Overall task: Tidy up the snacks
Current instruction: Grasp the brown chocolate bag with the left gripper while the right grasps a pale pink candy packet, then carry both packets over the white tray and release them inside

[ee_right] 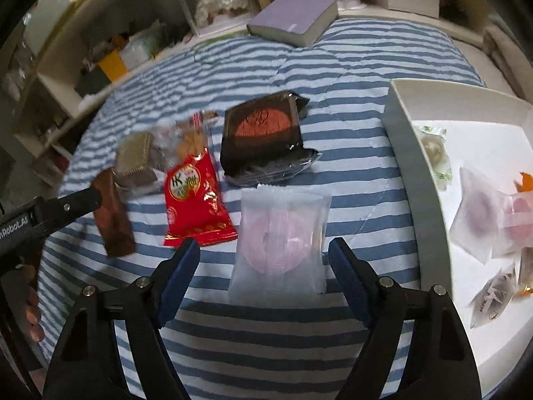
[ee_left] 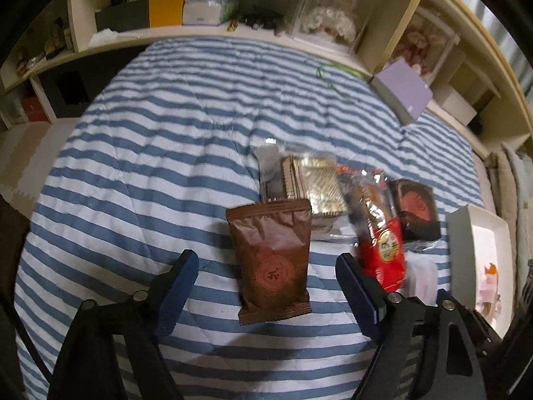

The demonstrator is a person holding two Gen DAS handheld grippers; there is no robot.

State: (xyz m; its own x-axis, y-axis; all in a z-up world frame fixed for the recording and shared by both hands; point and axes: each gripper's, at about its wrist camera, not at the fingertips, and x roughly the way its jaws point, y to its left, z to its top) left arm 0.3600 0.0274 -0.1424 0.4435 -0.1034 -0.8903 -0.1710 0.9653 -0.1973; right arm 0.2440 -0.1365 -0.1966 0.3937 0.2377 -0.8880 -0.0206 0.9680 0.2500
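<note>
The striped bed (ee_left: 166,140) is a soft quilted surface, so pads that press down could sink into it and pinch fabric along with a wrapper. At its right side the white box (ee_right: 396,133) already holds several wrapped snacks; anything carried there could catch on its near wall or land on top of them.

The left tool (ee_left: 266,283) is spread wide on either side of the brown packet (ee_left: 271,260), which lies flat on the bed with a gap at each pad. The red packet (ee_left: 383,250) sits just beside the right-hand pad, so a closing jaw may clip or drag it.

The right tool (ee_right: 265,266) is likewise spread, straddling the translucent pink snack (ee_right: 281,243) without touching it. That wrapper looks thin and slippery; I judge it could slide out or crumple. With 2 tools working close together, they may also bump.
</note>
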